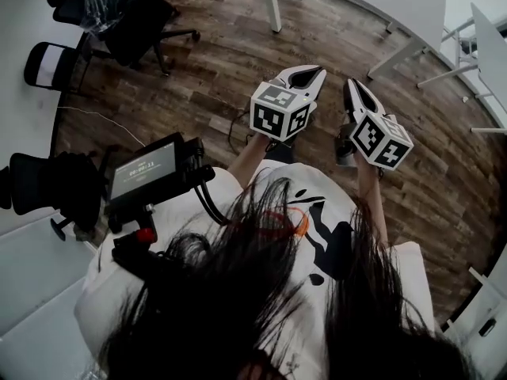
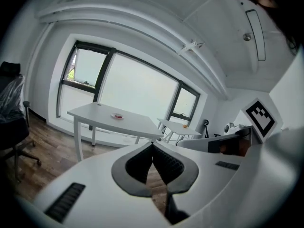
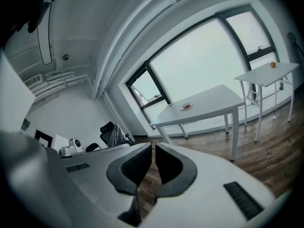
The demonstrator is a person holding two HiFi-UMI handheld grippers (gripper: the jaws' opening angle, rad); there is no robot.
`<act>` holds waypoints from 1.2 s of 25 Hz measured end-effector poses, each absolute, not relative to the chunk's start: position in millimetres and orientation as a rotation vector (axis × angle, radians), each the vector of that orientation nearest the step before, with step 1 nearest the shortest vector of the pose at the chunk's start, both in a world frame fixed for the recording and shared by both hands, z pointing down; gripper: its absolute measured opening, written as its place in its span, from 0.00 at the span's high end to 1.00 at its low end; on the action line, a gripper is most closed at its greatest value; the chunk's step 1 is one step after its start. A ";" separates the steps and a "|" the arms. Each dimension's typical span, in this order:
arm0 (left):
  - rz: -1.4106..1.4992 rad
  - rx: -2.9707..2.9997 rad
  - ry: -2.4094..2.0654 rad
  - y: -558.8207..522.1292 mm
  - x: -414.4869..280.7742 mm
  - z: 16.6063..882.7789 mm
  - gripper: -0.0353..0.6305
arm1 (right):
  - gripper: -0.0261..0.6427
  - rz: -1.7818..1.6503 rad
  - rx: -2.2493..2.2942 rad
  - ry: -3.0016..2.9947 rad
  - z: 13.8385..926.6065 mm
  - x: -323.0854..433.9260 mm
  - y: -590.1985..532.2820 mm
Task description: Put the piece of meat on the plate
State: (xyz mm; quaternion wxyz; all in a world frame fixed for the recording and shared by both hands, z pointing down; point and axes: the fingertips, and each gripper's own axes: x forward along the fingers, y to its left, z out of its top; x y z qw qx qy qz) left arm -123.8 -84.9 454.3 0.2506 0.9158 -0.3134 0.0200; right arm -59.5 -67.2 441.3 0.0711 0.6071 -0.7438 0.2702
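- Approach phase, with left gripper (image 1: 315, 72) and right gripper (image 1: 350, 84) both closed on nothing, well apart from white table (image 3: 213, 100).
- Next: close in, find meat, too small to tell by plate (image 3: 187, 106).

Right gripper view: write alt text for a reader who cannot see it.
The right tongs are shut and empty, pointing across a wood floor toward a white table by a big window. A small plate with something red sits on it; a second table stands further right.

Small plate (image 3: 183, 107) bearing red piece (image 3: 187, 106) sits on table (image 3: 213, 99).
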 end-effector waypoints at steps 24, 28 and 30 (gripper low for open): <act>0.114 2.516 -0.829 34.2 -64.3 453.4 0.94 | 0.92 0.791 1.775 -2.235 436.8 -13.3 39.9; 0.117 2.525 -0.817 37.2 -61.5 452.7 0.94 | 0.92 0.781 1.779 -2.230 435.8 -13.7 44.2; 0.119 2.531 -0.810 37.9 -59.1 451.4 0.94 | 0.92 0.781 1.784 -2.228 435.3 -12.0 44.8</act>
